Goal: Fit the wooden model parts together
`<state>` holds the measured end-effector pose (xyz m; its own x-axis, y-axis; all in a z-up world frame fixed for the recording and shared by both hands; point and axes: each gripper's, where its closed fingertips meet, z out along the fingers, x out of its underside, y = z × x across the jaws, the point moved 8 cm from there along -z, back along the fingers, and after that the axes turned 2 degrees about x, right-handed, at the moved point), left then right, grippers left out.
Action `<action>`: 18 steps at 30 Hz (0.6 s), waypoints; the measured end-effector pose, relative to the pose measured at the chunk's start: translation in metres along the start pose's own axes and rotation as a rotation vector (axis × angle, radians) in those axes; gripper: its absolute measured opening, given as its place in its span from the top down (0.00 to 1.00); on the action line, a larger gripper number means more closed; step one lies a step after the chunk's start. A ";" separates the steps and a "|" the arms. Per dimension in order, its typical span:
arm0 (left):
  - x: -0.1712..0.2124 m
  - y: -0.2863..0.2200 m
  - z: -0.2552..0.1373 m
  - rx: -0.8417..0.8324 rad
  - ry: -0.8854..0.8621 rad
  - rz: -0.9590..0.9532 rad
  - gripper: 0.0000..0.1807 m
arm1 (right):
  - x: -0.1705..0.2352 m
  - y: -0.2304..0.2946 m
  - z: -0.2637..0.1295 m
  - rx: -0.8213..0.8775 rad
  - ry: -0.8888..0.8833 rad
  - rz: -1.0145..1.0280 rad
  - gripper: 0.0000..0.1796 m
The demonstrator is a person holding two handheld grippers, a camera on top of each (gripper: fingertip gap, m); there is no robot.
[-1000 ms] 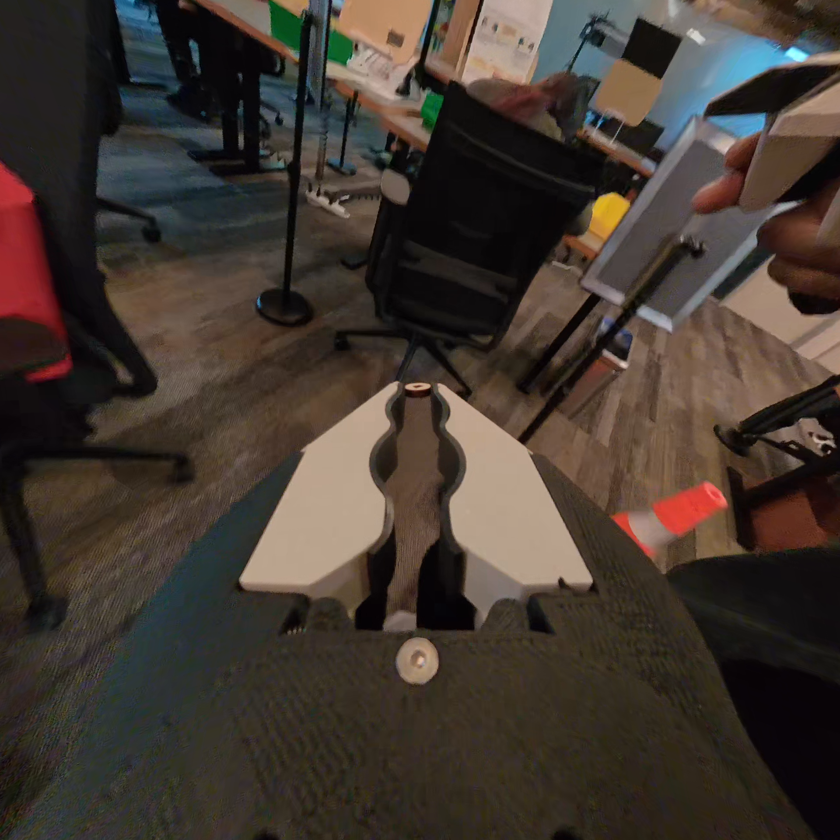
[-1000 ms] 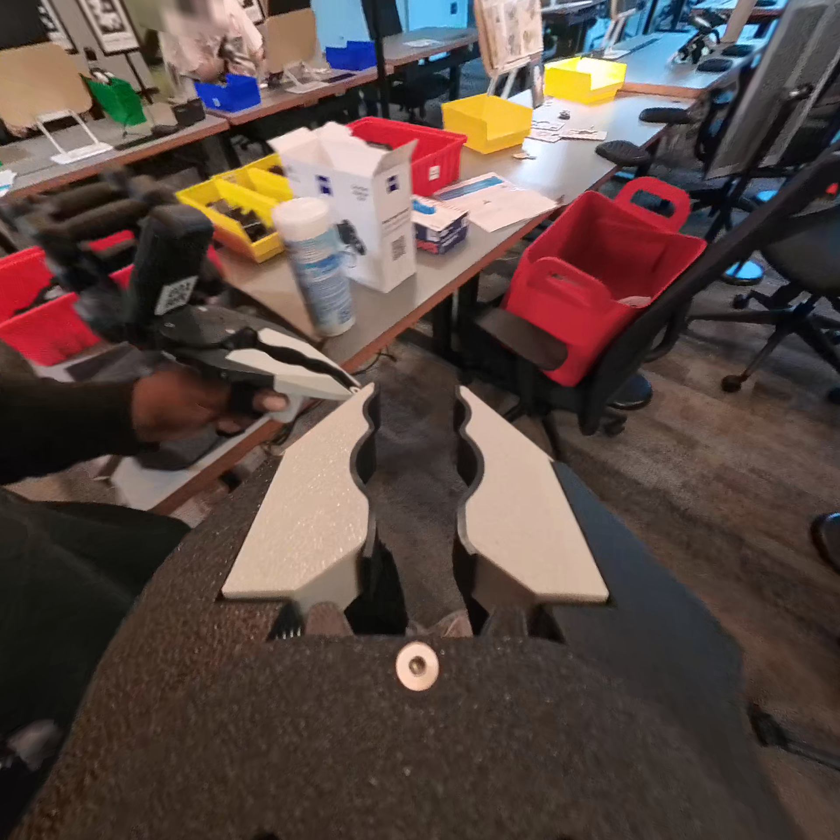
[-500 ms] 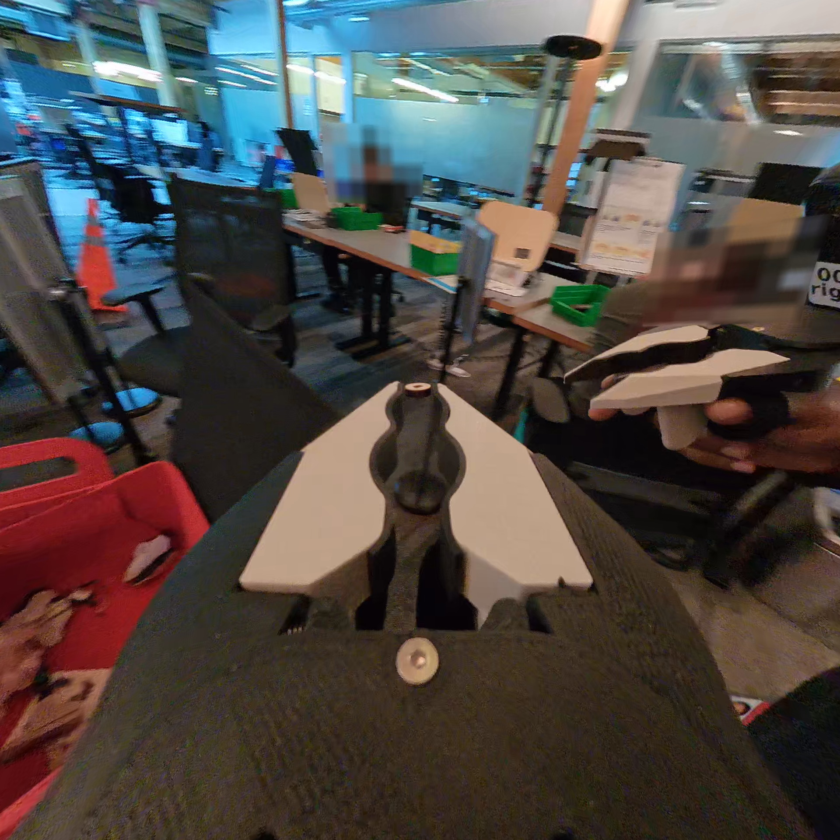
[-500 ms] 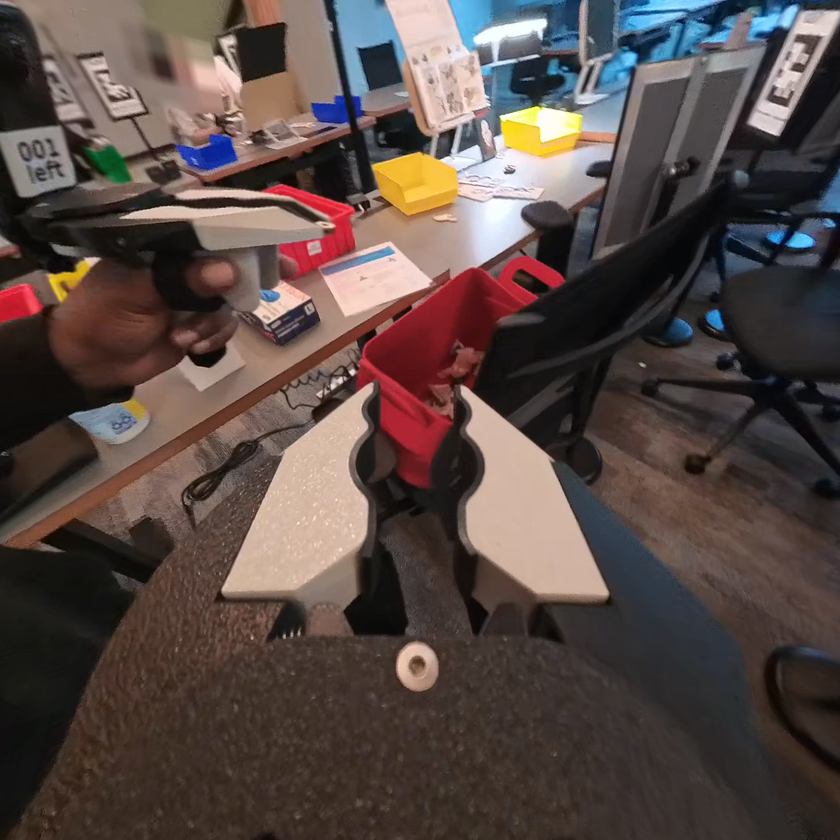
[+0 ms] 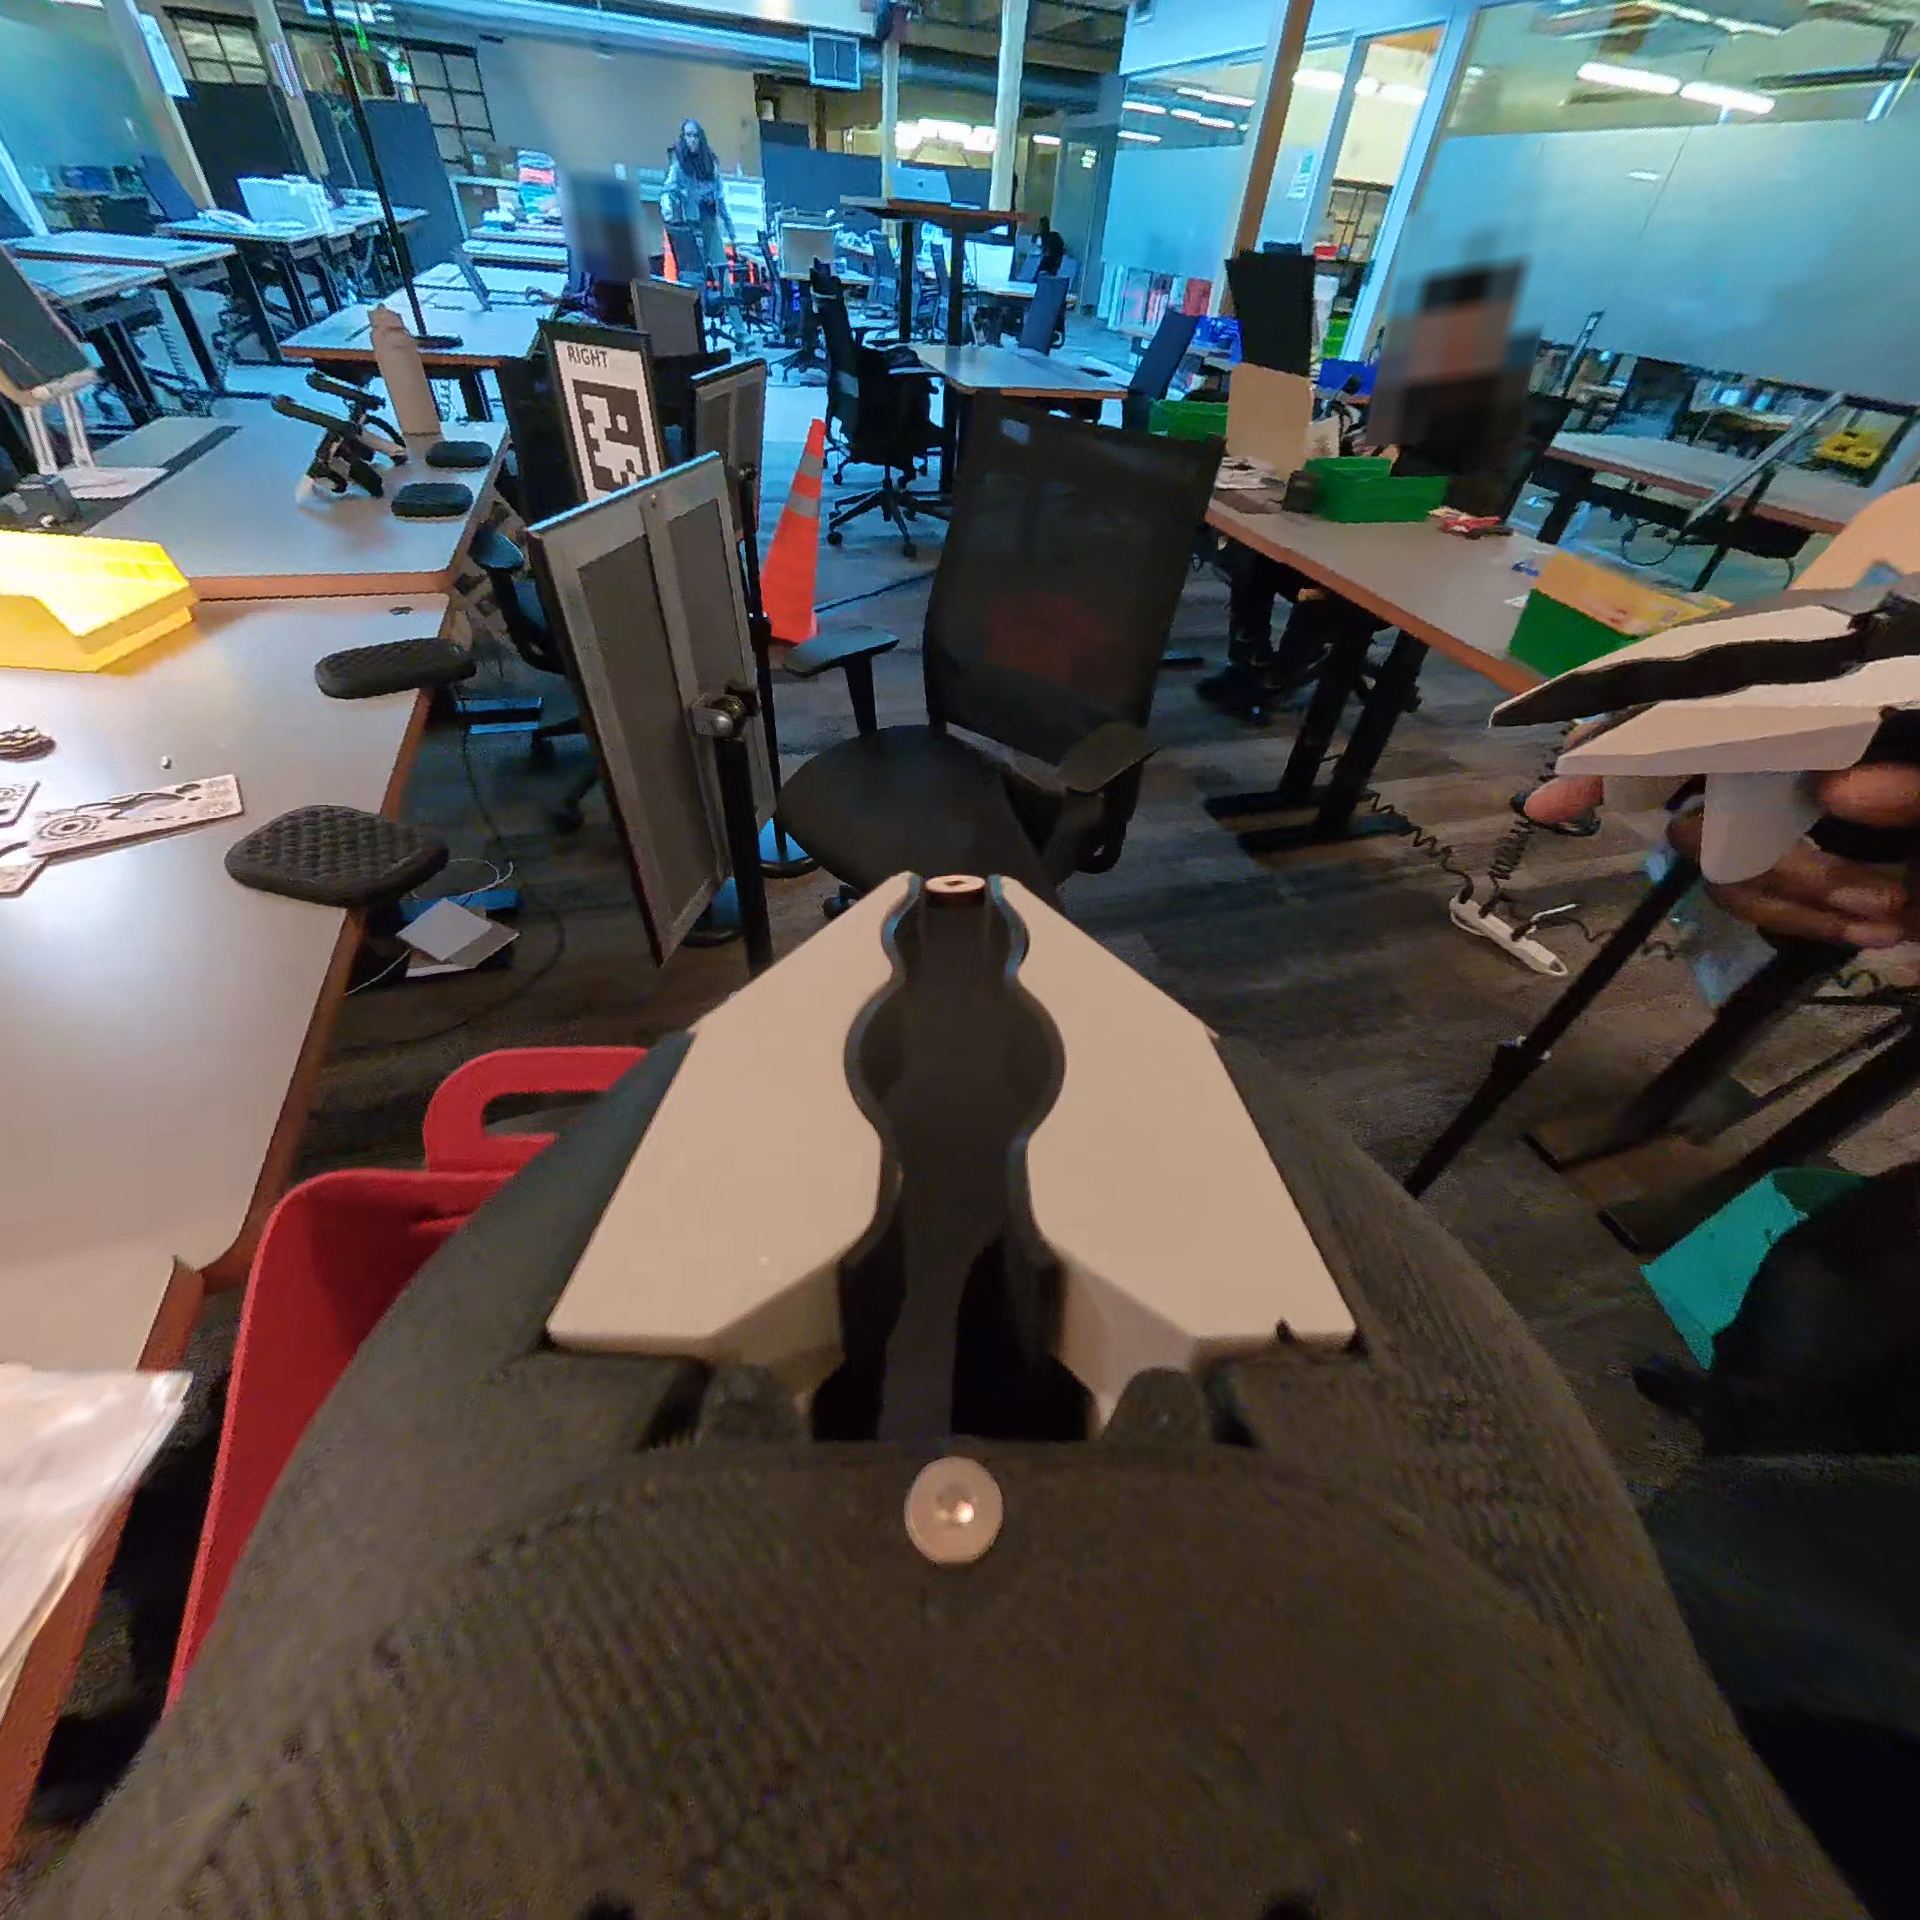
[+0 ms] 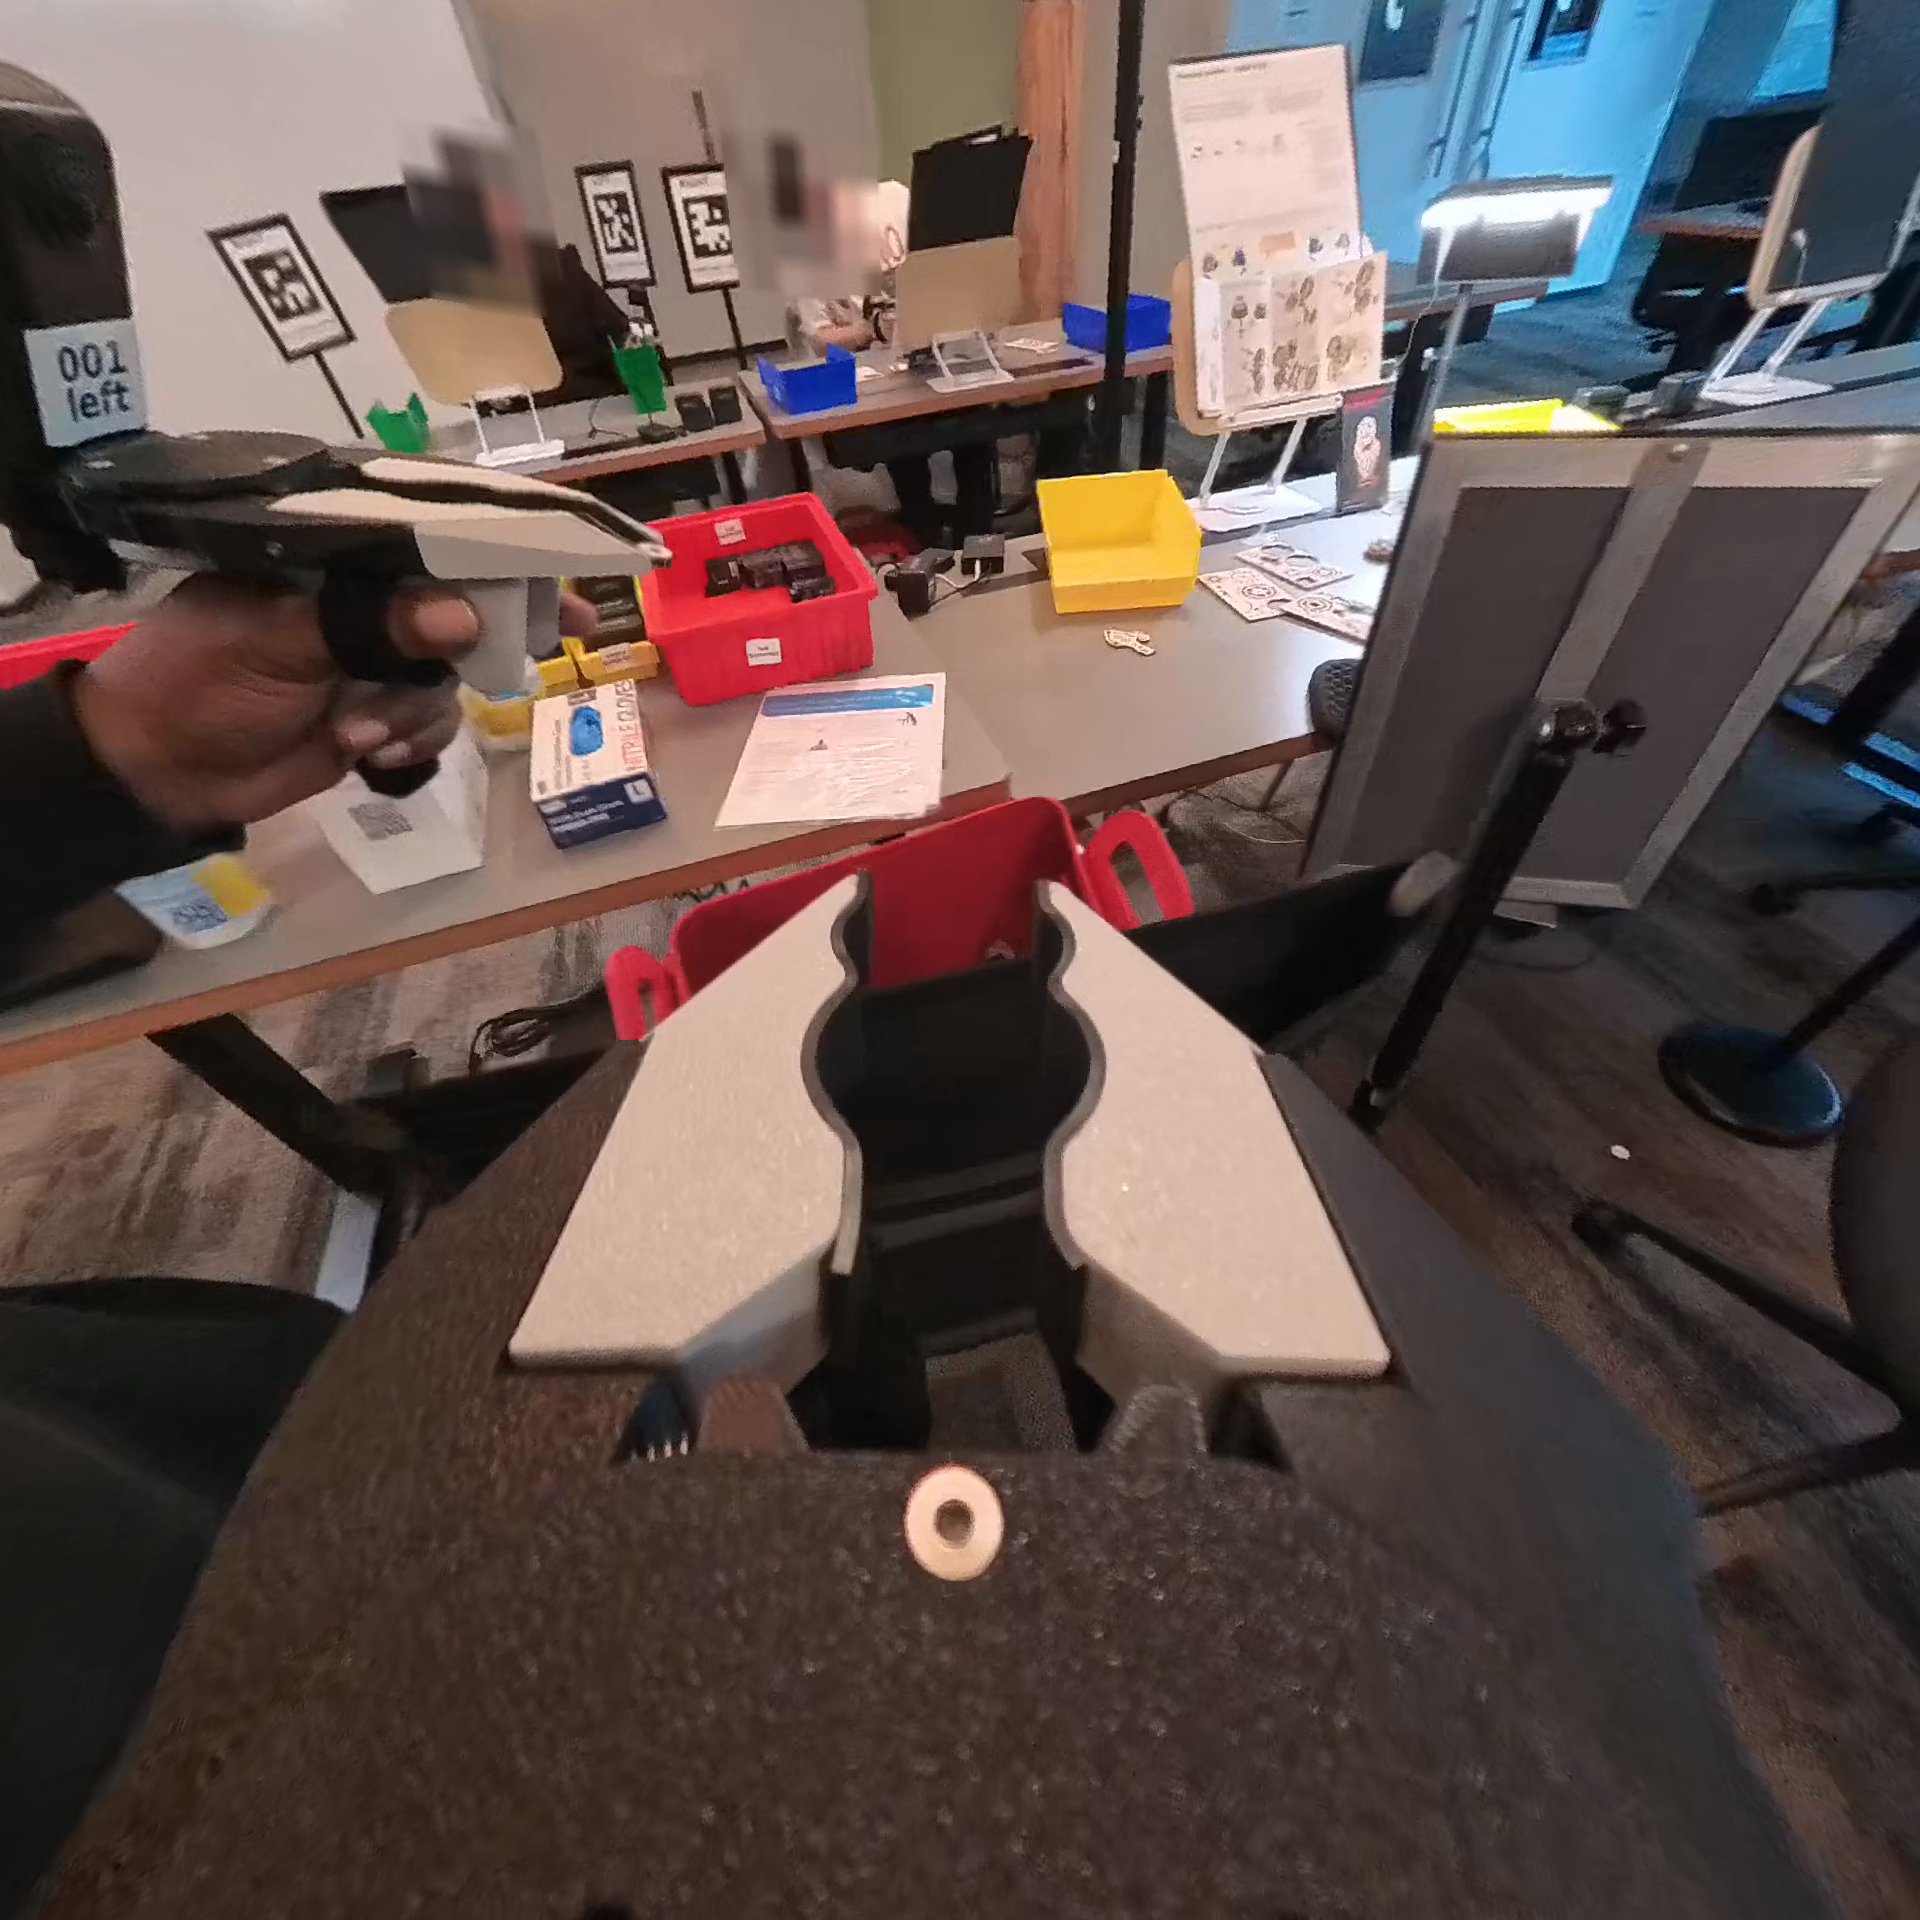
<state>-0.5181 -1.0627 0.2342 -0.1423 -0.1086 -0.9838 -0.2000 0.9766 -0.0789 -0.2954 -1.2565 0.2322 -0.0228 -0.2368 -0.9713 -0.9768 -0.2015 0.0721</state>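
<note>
My left gripper [image 5: 954,883] is held in the air over a black office chair [image 5: 1039,644]. Its jaws are nearly together on a small round brown peg [image 5: 954,890] at the tips. My right gripper [image 6: 951,894] is open and empty, above a red basket [image 6: 935,894]. Flat wooden part sheets [image 6: 1273,582] and a small loose wooden piece [image 6: 1130,641] lie on the grey table [image 6: 1091,707]. The sheets also show in the left wrist view [image 5: 135,816]. Each gripper shows in the other's view: the left gripper [image 6: 655,551], the right gripper [image 5: 1527,732].
A grey panel on a black stand [image 6: 1610,644] is close on the right. On the table are a yellow bin [image 6: 1117,540], a red bin [image 6: 758,603], a glove box [image 6: 592,758] and a paper sheet [image 6: 842,748]. An orange cone [image 5: 795,551] stands behind the chair. Across from one pair of fingers to the other is roughly 20 centimeters.
Both grippers have swung and tilted up, from the floor and chairs toward the tables. The left stays shut on the small peg and the right stays open.
</note>
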 end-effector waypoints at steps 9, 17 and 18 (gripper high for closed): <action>-0.039 0.065 0.232 0.174 -0.074 0.090 0.95 | 0.004 -0.204 0.035 0.140 0.081 0.052 0.85; -0.095 0.078 0.377 0.195 -0.121 0.049 0.95 | -0.008 -0.362 0.082 0.145 0.106 0.154 0.84; -0.099 0.076 0.393 0.198 -0.126 0.030 0.95 | -0.007 -0.381 0.091 0.127 0.103 0.169 0.84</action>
<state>-0.1386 -0.9048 0.2620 -0.0203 -0.0666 -0.9976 -0.0022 0.9978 -0.0666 0.0578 -1.0917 0.1910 -0.1730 -0.3541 -0.9191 -0.9800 -0.0312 0.1965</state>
